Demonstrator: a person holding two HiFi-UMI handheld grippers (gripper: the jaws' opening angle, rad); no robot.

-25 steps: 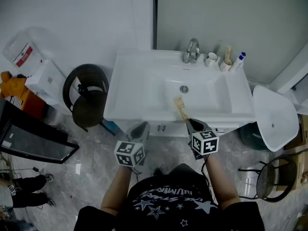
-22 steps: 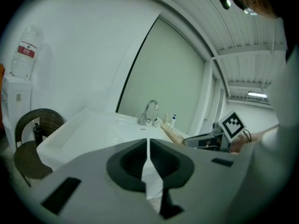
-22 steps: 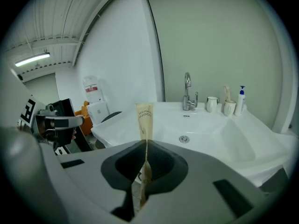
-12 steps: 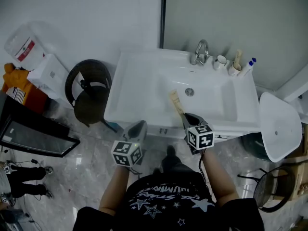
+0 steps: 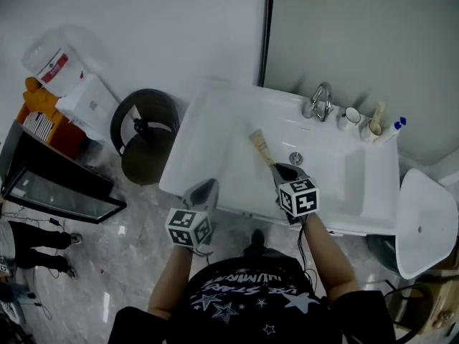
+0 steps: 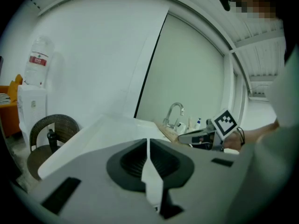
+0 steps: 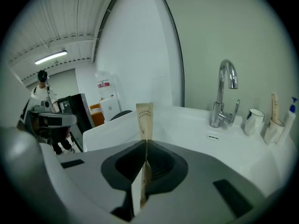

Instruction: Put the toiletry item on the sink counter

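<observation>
Toothbrush packet (image 5: 261,149): a long, flat, tan paper sleeve with dark print. I hold it by one end in my right tongs (image 5: 280,169), which are pressed together on it. Its free end points away from me, over the white sink surface (image 5: 206,138), by the basin's (image 5: 319,165) left side.

This is a washroom corner, seemingly set up inside an office or lab. A white sink (image 5: 208,156) stands against the wall, with a tap (image 5: 320,100), a mug (image 5: 351,116), a cup (image 5: 374,127) and a bottle (image 5: 393,130) along its back edge. Left of the sink stand a wicker chair (image 5: 147,138), a water cooler (image 5: 90,104) and a black screen (image 5: 61,192) on a grey tiled floor (image 5: 136,264). Farther left of the sink, a strip light (image 7: 50,57) hangs from a panelled ceiling.
</observation>
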